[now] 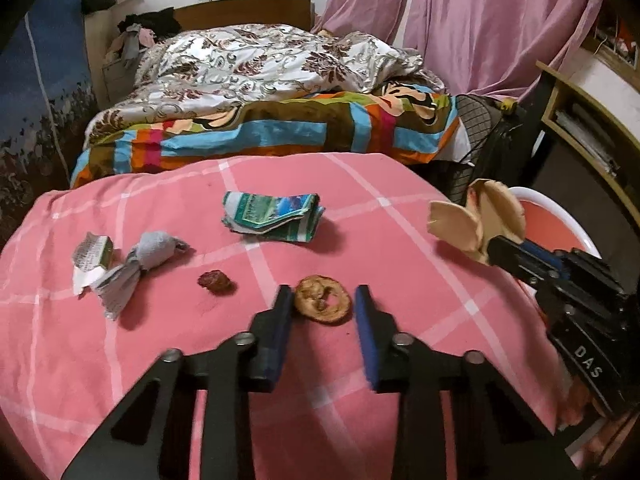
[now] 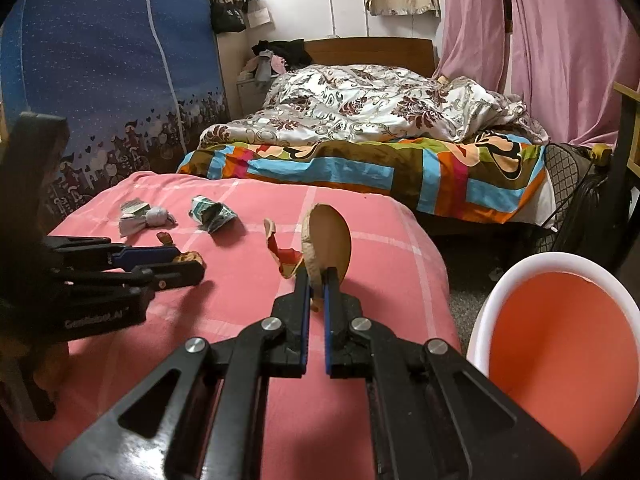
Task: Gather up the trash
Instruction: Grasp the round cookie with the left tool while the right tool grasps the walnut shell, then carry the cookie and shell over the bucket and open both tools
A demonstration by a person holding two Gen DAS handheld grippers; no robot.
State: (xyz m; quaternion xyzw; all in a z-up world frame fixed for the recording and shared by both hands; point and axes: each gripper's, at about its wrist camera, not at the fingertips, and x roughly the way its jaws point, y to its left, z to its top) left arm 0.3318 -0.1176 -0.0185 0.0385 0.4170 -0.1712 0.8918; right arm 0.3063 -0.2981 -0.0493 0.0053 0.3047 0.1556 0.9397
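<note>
Filling the far half of both views, the bed (image 1: 256, 112) carries a rumpled floral quilt (image 1: 256, 60) over a colourful patchwork sheet, with pink curtains (image 1: 480, 24) hanging to its right. Only the right wrist view takes in the tall blue printed wardrobe (image 2: 108, 80) at the left. In front of the bed lies the tabletop (image 1: 160, 380) under a pink checked cloth. The bin (image 2: 560, 344), white-rimmed with an orange lining, stands just off the tabletop's right edge; the right wrist view looks into it, while the left wrist view catches only a strip of its rim behind the other tool. The right tool (image 2: 317, 280) has its jaws clamped on a tan, torn paper cup (image 2: 328, 244), held up above the cloth; the left wrist view shows the same cup from the side, near the bin. The left tool (image 1: 323, 300) points down at the cloth with its jaws partly apart on either side of a round brown dried peel (image 1: 323, 299); a gap shows on the right side, and contact on the left I cannot tell. Farther back lie a folded green-and-blue wrapper (image 1: 274, 216), a crumpled printed paper (image 1: 96, 268) touching a grey wad (image 1: 158, 248), and a small dark red scrap (image 1: 215, 281), which the right wrist view shows mostly hidden behind the left tool.
</note>
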